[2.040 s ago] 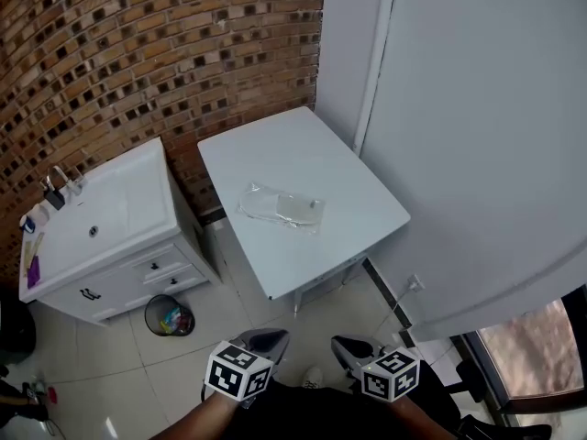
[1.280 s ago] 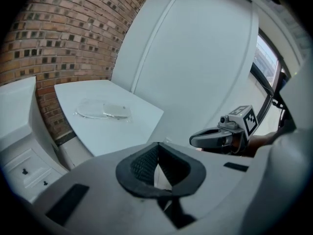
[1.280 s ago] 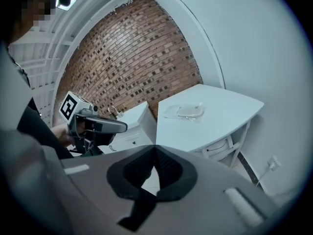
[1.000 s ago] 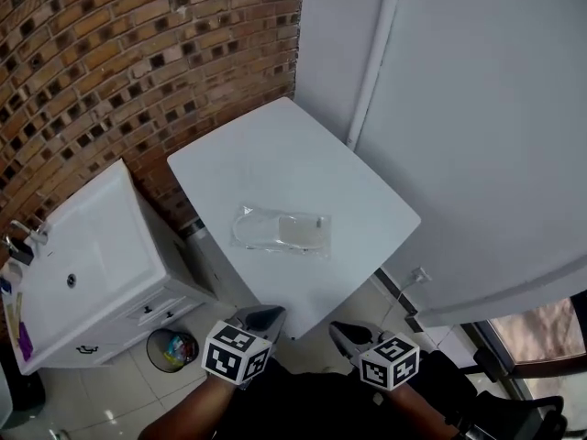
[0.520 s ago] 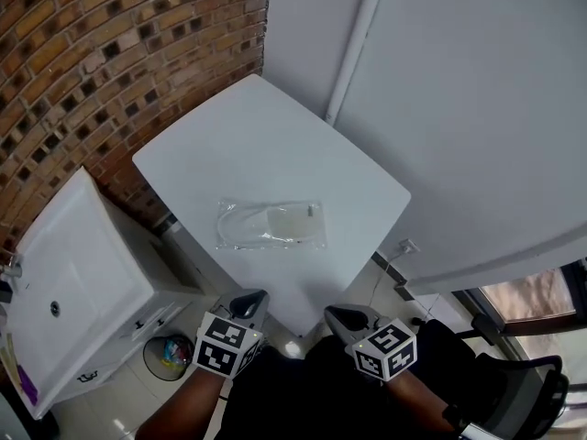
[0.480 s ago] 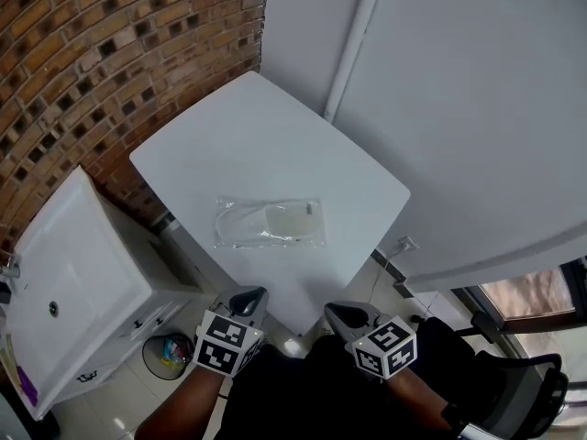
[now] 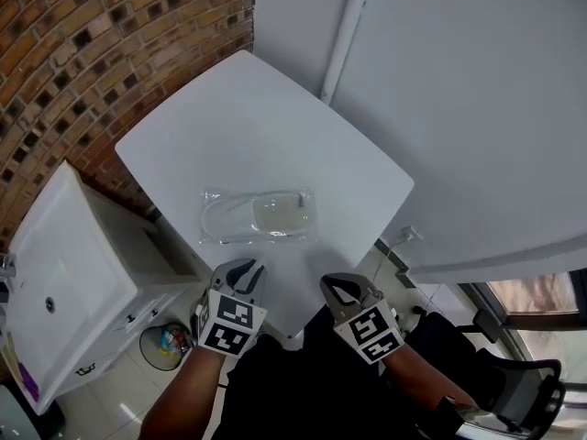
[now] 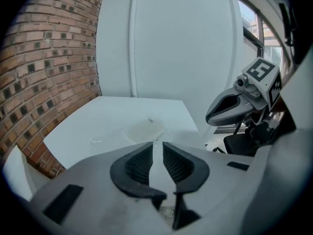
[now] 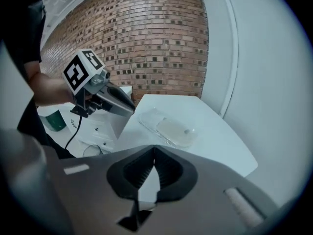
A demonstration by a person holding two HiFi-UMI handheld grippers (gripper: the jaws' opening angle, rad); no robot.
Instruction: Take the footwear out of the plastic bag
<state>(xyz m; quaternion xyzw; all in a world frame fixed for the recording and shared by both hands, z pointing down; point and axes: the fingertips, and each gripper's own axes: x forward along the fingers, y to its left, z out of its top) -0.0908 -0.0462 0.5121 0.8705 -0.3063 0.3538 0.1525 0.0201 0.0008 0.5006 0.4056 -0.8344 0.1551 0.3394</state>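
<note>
A clear plastic bag [image 7: 260, 215] lies flat on the white table [image 7: 275, 117], near its front edge. Pale footwear [image 7: 280, 214] shows through the plastic. Both grippers hover in front of the table's edge, short of the bag and touching nothing. My left gripper [image 7: 243, 266] has its jaws together, with only a thin slit between them, and holds nothing. My right gripper [image 7: 337, 282] is shut and empty. The bag [image 8: 142, 130] lies ahead of the left gripper [image 8: 157, 145] in the left gripper view. The bag [image 9: 168, 128] is also ahead of the right gripper [image 9: 154, 148] in the right gripper view.
A white vanity cabinet [image 7: 64, 273] with a sink stands left of the table, with a waste bin [image 7: 165, 342] in front of it. A brick wall [image 7: 92, 35] and a white wall with a pipe [image 7: 344, 26] close off the back. A dark chair [image 7: 514, 388] is at the lower right.
The head camera has come closer, so the table and bag now sit nearer and more centred. Both grippers have moved forward to the table's front edge. Their jaws have not changed.
</note>
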